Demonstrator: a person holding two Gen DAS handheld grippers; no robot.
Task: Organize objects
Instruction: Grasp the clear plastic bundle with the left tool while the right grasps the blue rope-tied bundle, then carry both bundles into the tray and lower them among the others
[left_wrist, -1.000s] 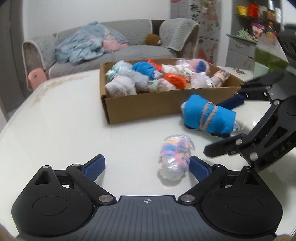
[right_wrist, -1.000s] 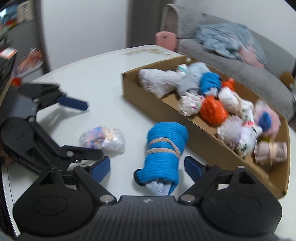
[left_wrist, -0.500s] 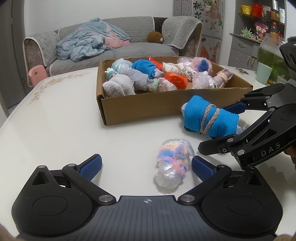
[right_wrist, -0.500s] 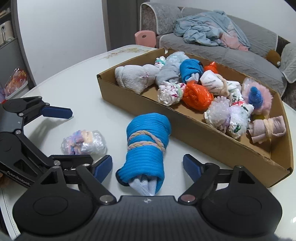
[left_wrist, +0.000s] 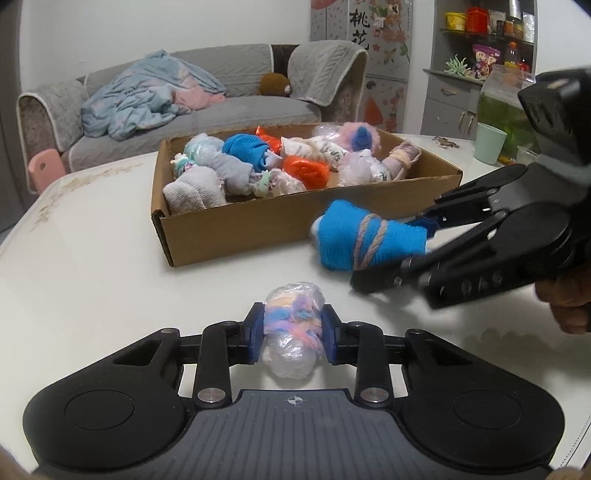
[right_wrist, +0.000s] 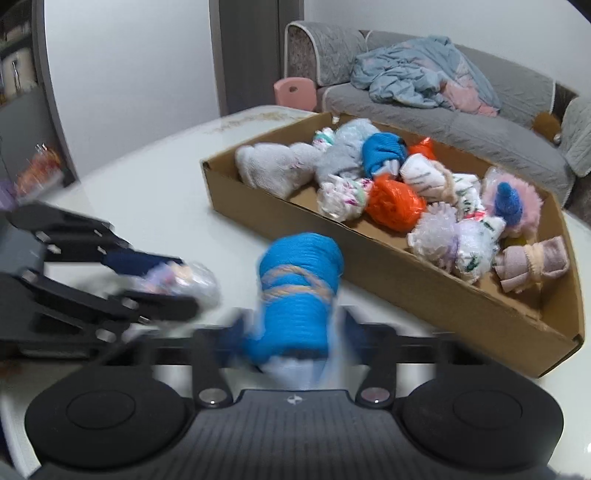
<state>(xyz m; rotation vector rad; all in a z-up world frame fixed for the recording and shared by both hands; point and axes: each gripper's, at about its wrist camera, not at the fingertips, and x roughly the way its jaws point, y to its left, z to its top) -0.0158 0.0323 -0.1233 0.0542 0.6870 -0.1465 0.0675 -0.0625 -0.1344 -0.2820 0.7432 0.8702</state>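
Two bundles are now pinched, one in each of your tongs. Your left tongs (left_wrist: 293, 334) have just closed on the plastic-wrapped bundle (left_wrist: 291, 332), low at centre frame on the table (left_wrist: 92, 295), its long axis running away from you between the pads. Your right tongs (right_wrist: 291, 339) have just closed on the near end of the blue roll (right_wrist: 299, 291), which points up-frame toward the cardboard box (right_wrist: 406, 273). That box lies ahead of both, its long wall just beyond the roll. Your right hand looks nearer, so I judge the roll goes over the wall first; lift it clear.
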